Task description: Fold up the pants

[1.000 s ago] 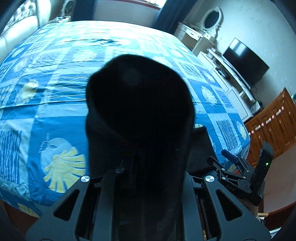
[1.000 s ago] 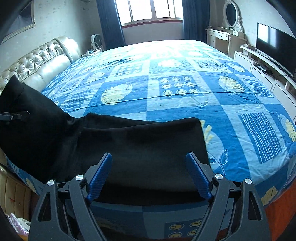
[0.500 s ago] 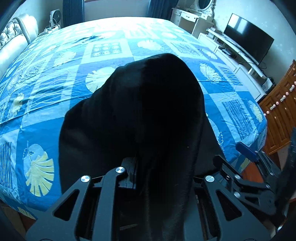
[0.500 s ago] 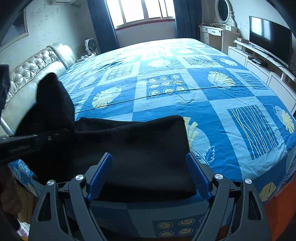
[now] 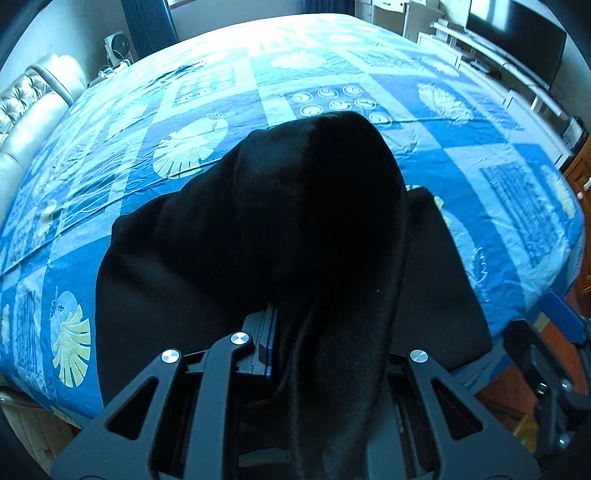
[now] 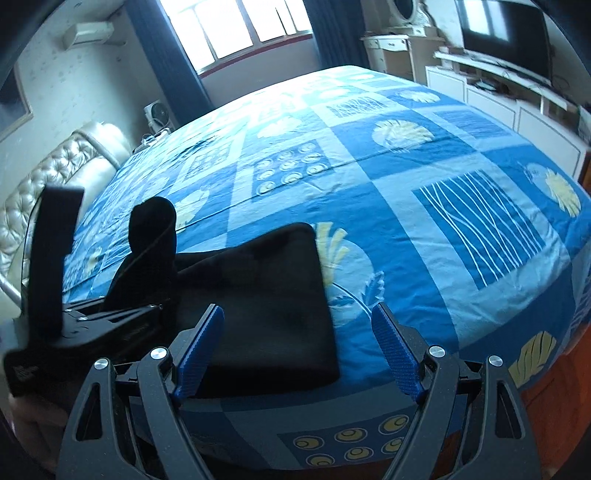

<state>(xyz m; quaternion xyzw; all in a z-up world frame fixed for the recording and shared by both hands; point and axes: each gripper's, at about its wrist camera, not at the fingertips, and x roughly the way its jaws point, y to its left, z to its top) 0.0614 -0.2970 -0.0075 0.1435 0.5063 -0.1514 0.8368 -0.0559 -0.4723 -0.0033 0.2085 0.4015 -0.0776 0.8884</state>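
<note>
The black pants (image 6: 266,295) lie folded flat on the near edge of the blue patterned bed (image 6: 406,192). My left gripper (image 5: 295,332) is shut on one end of the pants (image 5: 303,221) and holds it lifted over the flat part; the cloth drapes over its fingers and hides them. In the right wrist view the left gripper (image 6: 122,317) is at the left with that lifted end standing above it. My right gripper (image 6: 295,350) is open and empty, just short of the bed's near edge, with the right corner of the pants between its fingers (image 6: 395,350).
A padded headboard (image 6: 44,184) is at the left. White cabinets with a TV (image 6: 506,40) run along the right wall. A window (image 6: 236,26) is at the far side. The bed edge drops to a reddish floor (image 6: 546,398) at the right.
My left gripper has carried the lifted end of the pants to the right, over the flat part. My right gripper has stayed open and shifted slightly right.
</note>
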